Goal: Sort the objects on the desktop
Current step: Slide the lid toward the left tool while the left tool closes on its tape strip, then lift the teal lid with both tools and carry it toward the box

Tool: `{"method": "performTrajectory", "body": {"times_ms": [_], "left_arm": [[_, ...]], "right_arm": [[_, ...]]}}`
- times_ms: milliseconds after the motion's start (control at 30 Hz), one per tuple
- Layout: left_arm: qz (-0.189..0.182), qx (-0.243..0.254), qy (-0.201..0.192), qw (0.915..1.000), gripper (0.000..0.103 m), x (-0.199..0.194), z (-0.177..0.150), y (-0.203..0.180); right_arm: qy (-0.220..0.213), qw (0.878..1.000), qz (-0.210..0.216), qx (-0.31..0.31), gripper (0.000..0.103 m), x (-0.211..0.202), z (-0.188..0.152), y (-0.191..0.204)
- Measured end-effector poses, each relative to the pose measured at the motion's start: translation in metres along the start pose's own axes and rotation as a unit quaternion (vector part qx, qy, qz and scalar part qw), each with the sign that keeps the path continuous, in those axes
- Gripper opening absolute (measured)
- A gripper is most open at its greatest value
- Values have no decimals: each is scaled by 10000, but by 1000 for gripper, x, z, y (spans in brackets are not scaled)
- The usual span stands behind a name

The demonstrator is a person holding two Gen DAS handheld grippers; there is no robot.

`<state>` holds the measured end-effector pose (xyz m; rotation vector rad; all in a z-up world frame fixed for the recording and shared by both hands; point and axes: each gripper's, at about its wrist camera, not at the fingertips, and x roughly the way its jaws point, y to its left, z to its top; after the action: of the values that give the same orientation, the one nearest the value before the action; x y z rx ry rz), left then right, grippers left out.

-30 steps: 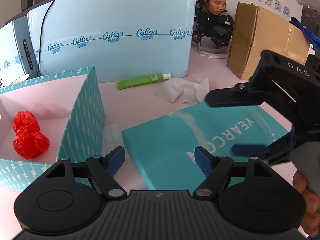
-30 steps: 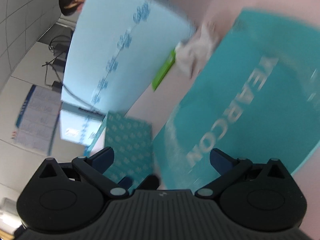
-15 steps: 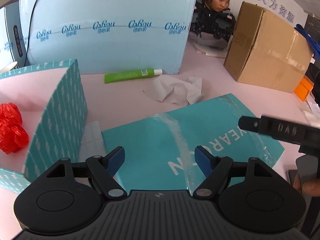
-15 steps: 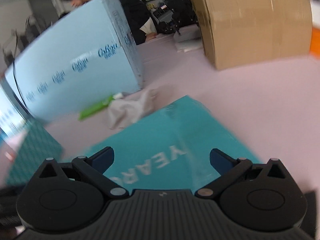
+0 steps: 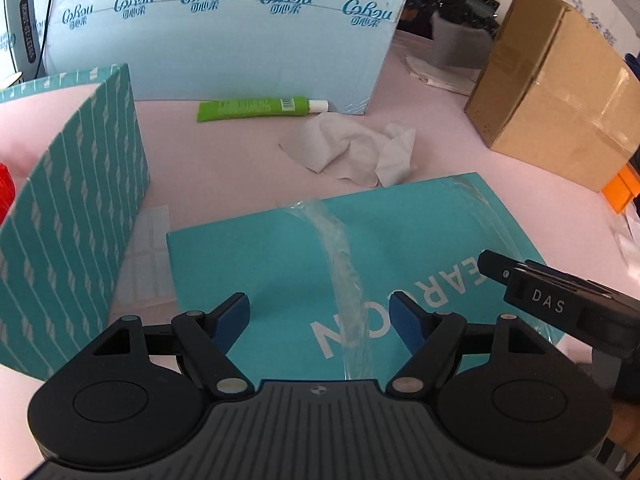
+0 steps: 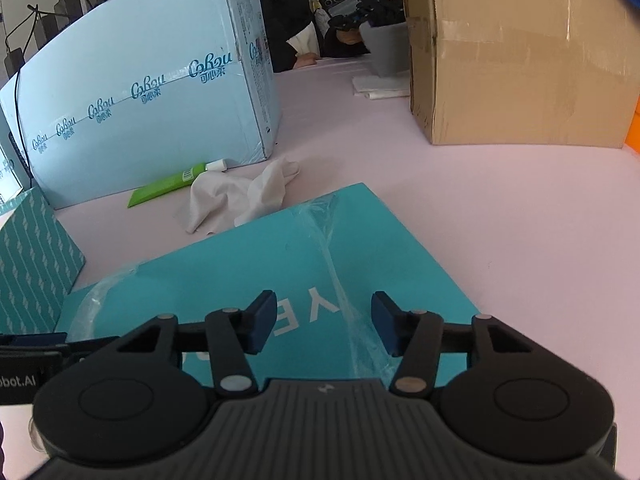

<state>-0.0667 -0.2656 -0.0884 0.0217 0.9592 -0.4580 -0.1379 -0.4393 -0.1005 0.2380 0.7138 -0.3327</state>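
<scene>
A flat teal box (image 5: 380, 240) with white lettering and clear tape lies on the pink table; it also shows in the right wrist view (image 6: 280, 256). A green tube (image 5: 256, 107) lies by the big light-blue carton, also in the right wrist view (image 6: 168, 185). A crumpled white tissue (image 5: 356, 152) lies beyond the teal box, also in the right wrist view (image 6: 240, 196). My left gripper (image 5: 324, 322) is open and empty over the teal box's near edge. My right gripper (image 6: 324, 328) is open and empty over the same box; its side shows in the left wrist view (image 5: 560, 304).
An open teal patterned box (image 5: 80, 208) stands at left, a red thing (image 5: 5, 188) just visible inside. A light-blue carton (image 5: 224, 28) stands behind. A brown cardboard box (image 5: 560, 92) stands at right, also in the right wrist view (image 6: 520, 52). A person sits beyond.
The right gripper has swung from tilted over the teal box to level and lower, at its right side. The left gripper has shifted right, so the open patterned box slid left.
</scene>
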Motion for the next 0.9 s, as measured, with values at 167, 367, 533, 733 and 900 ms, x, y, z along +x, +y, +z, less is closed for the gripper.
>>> {"method": "performTrajectory", "body": {"times_ms": [167,367,533,733,900], "left_arm": [[110,37,-29,9999,73,5,2,-6],[166,163,-15,9997,72,9,4,-10],[380,479,9,9981,20,10,7,-17],[83,318,163,9993,11,11,11,-17],[38,306,170,9994,11,10,11,-18]], "right_arm": [[-45,9997,-134,-211,33,5,1,3],[-77,9992,-283,-281,11,6,1,2],[-34,9986,-305,-428,10,7,3,4],[63,9981,-329,-525,10,8,5,6],[78,9986,-306,-435,10,7,5,6]]}}
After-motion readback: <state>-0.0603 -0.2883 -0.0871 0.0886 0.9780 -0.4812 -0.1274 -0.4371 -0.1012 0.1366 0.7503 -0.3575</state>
